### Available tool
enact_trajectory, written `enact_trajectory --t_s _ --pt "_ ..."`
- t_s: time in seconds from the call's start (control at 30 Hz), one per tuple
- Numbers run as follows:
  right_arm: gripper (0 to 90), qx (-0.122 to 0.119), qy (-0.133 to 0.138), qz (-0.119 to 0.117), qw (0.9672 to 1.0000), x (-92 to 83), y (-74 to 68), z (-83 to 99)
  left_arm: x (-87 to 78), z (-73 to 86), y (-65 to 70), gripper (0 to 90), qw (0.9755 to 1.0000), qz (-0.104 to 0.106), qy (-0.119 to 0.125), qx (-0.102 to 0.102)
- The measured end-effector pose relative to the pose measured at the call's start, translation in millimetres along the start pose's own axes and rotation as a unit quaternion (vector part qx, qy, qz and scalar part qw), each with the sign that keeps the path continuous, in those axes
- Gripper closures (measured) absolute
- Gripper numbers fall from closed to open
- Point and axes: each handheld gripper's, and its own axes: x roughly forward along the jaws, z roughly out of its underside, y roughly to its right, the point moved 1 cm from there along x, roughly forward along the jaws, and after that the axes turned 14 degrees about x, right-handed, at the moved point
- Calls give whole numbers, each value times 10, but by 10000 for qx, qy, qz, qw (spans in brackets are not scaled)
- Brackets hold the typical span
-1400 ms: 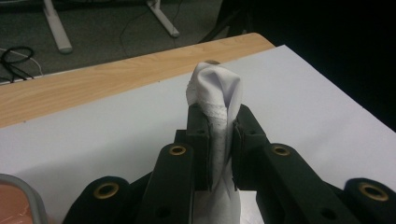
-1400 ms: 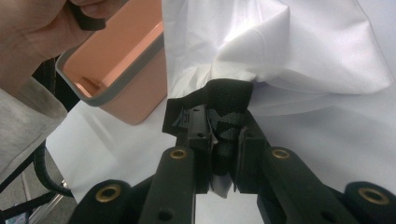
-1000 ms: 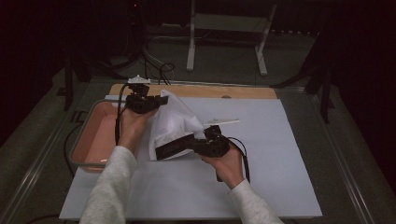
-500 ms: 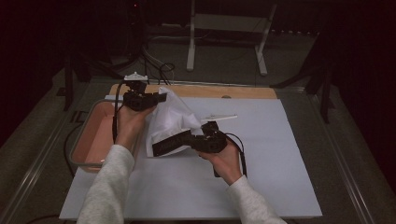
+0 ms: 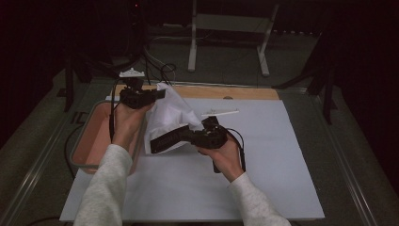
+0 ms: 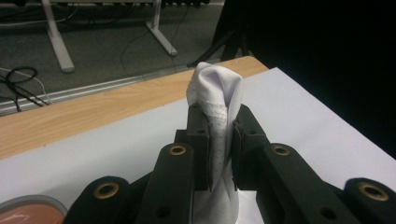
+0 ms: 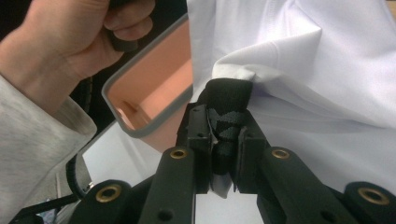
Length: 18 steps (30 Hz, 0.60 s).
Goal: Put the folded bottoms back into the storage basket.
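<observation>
A white garment [image 5: 170, 117] hangs bunched between the two tools above the white sheet [image 5: 263, 155] near the table's far left; the left gripper [image 6: 219, 135] is closed on a fold of its white cloth, the right gripper [image 7: 223, 140] closed on a black strip at its edge; the sheet covers a table with a wooden strip [image 5: 226, 92] along its far side; beyond lie a dim floor, cables and a white stand [image 5: 226, 28]; the garment's shape is hard to make out; a pink tub [image 5: 91, 141] sits at the left, contents unclear.

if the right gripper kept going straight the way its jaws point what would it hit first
Likely the pink tray: the right gripper, shut on the white garment, points toward the tray's near corner, just ahead, though depth is unclear.
</observation>
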Motion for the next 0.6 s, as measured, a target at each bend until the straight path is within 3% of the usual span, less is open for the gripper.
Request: enact_trajectory --t_s 0.6 --pt "807 -158 38 -325 9993 36 -197 -147 -157 -42 -42 806 9999 -107 114 2"
